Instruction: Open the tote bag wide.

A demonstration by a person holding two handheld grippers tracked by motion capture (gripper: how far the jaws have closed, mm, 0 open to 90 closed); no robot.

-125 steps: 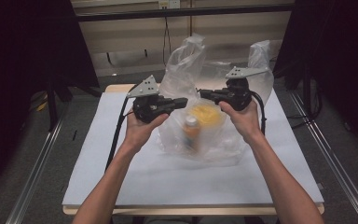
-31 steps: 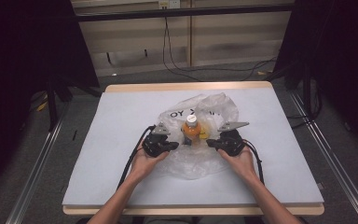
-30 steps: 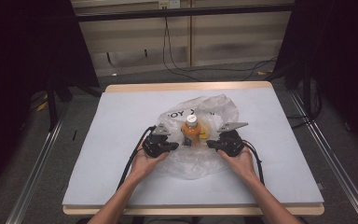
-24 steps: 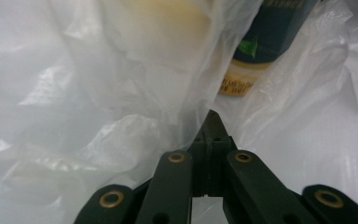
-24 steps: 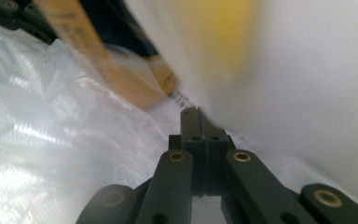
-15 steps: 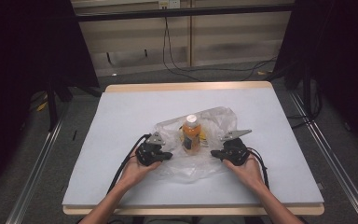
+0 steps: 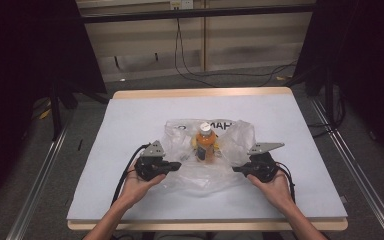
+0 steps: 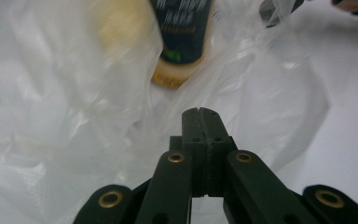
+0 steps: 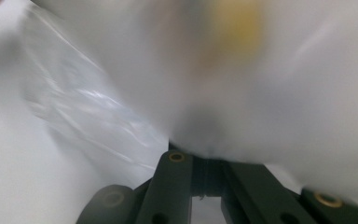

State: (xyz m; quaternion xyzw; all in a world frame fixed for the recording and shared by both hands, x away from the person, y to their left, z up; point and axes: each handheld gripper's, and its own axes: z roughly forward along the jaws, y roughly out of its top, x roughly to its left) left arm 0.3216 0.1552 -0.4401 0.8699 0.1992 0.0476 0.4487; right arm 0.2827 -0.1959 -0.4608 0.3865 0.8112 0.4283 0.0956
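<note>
White-covered table [image 7: 130, 120] carries everything: a crumpled clear plastic bag [image 7: 230, 145] is pinched at opposite edges by the closed left hand-held gripper [image 7: 176, 165] and right hand-held gripper [image 7: 236, 170] — apparently to spread it flat — while between them an orange capped bottle [image 7: 206, 145] is kept upright inside.

In the right gripper view, the jaw tips of the right gripper [image 9: 205, 161] are covered by the plastic bag [image 9: 270, 93], and an orange-yellow shape behind the film is too blurred to be identified. In the left gripper view, the bottle [image 8: 182, 42] is cut off by the top edge and its label print cannot be read.
</note>
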